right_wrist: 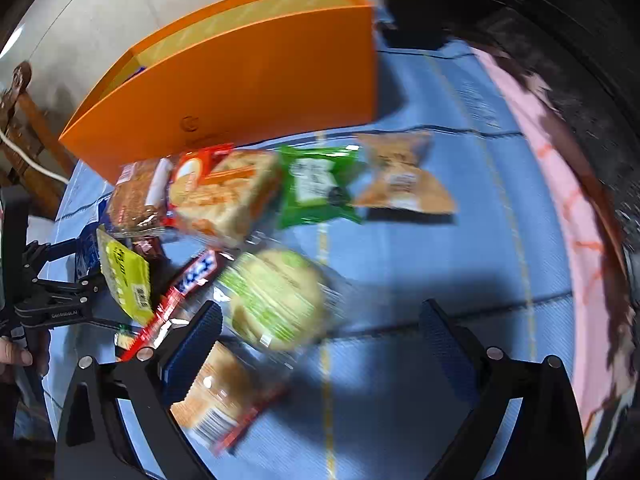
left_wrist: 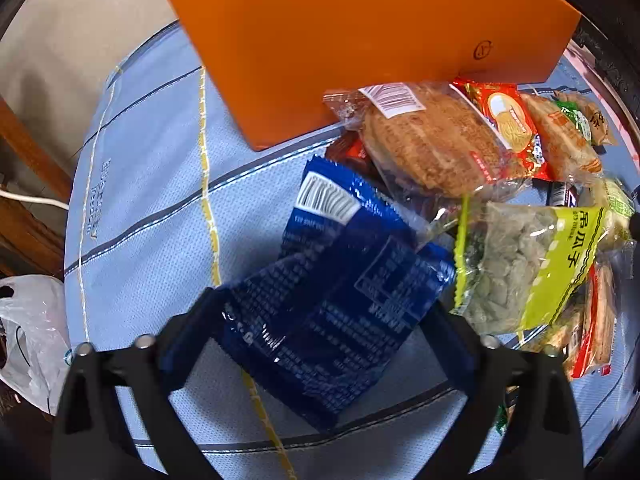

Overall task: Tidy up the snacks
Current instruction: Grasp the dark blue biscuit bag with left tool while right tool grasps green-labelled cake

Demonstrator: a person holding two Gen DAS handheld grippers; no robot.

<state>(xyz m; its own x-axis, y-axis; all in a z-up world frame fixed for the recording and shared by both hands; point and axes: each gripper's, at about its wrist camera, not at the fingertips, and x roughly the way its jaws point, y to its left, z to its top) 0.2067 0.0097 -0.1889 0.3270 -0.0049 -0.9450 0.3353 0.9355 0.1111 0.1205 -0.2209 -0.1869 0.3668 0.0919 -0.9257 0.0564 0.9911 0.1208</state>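
On the left, the left gripper (left_wrist: pixel 320 320) points steeply down at a blue pack (left_wrist: pixel 332 280) lying on the blue cloth (left_wrist: pixel 152 184). Its jaws stand wide, one on each side of the pack's near end; whether the pads press on the wrapper cannot be told. Far behind the pack stands an orange box (left_wrist: pixel 360 48), open at the top. Right of the blue pack lies a yellow-green seed bag (left_wrist: pixel 528 268), and beyond it a clear-wrapped round cake (left_wrist: pixel 432 148) and a red pack (left_wrist: pixel 508 120), heaped together just in front of the box.

In the right wrist view the picture is blurred. The right gripper (right_wrist: pixel 320 332) is spread wide with nothing held; a round green-striped cake (right_wrist: pixel 276 300) lies on the cloth between its fingers, nearer the left one. Farther off sit a green pack (right_wrist: pixel 316 188) and, right of it, a tan pack (right_wrist: pixel 404 176), both near the box (right_wrist: pixel 240 92). A red bar (right_wrist: pixel 180 296) lies at the left.
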